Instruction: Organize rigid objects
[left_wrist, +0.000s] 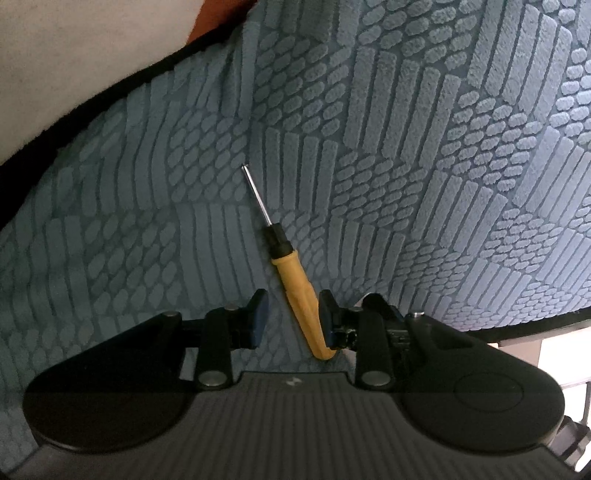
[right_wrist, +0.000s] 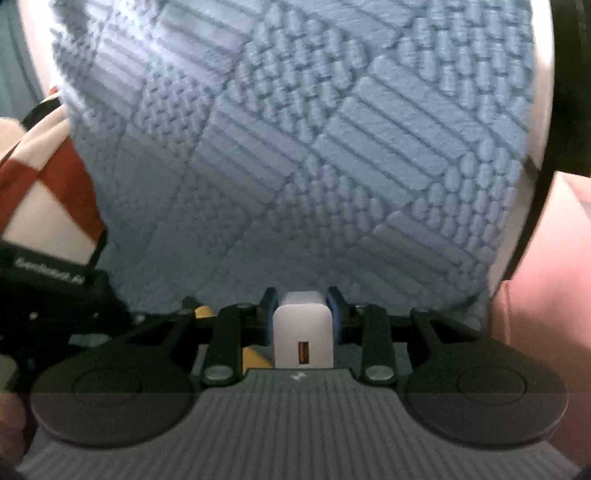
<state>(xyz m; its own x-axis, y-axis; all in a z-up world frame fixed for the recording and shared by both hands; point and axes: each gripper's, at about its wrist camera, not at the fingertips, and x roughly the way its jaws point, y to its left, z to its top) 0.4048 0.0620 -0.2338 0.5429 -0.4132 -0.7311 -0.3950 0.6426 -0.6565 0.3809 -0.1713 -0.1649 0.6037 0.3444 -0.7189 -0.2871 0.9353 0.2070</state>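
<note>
A screwdriver (left_wrist: 295, 280) with a yellow handle and a thin steel shaft lies on the blue textured mat (left_wrist: 406, 147). My left gripper (left_wrist: 292, 301) straddles the handle's end and is open: the handle rests against the right finger (left_wrist: 327, 306), and a gap separates it from the left pad (left_wrist: 258, 314). My right gripper (right_wrist: 303, 295) is shut on a white USB charger (right_wrist: 303, 328), port facing the camera, held above the mat (right_wrist: 314, 147). Bits of the yellow handle (right_wrist: 255, 356) show behind the right gripper's linkage.
The mat's black edge (left_wrist: 122, 85) borders a pale floor (left_wrist: 55, 55) at upper left. In the right wrist view, the other gripper's black body (right_wrist: 55, 295) and a red-and-white sleeve (right_wrist: 44, 192) are at left; a pink surface (right_wrist: 546, 277) is at right.
</note>
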